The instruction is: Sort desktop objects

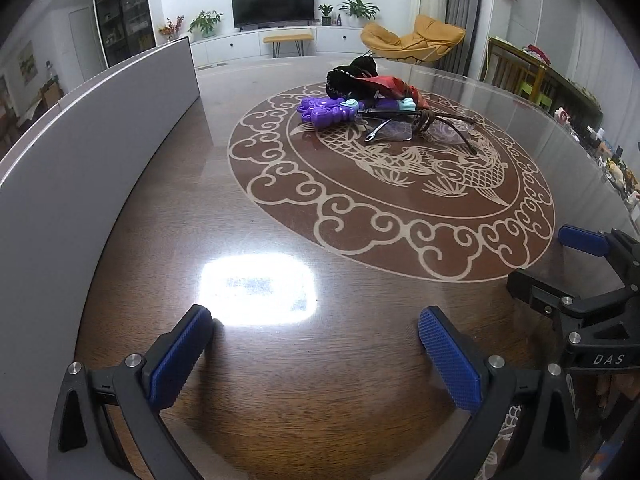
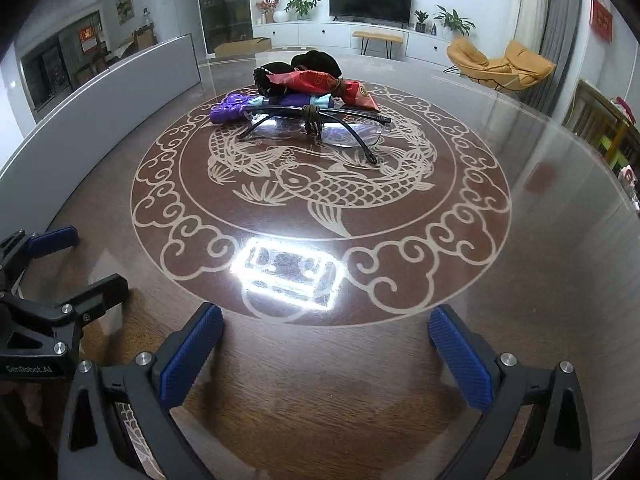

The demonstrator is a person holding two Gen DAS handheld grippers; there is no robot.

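Left gripper [image 1: 316, 334]: jaws spread, nothing between, low over the near table [image 1: 280, 380]. Right gripper [image 2: 326, 334]: jaws spread, empty, just right of the left one. Pile sits farther out on the fish medallion [image 2: 320, 216]. Nearest in the pile: glasses [image 2: 320, 126] with a brown cord [image 2: 312, 118] at the bridge. Behind: purple toy [image 2: 228, 110], red pouch [image 2: 324, 80], black cloth [image 2: 316, 62]. Grey panel [image 1: 60, 168] along the left.

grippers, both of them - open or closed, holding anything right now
left gripper: open, holding nothing.
right gripper: open, holding nothing.
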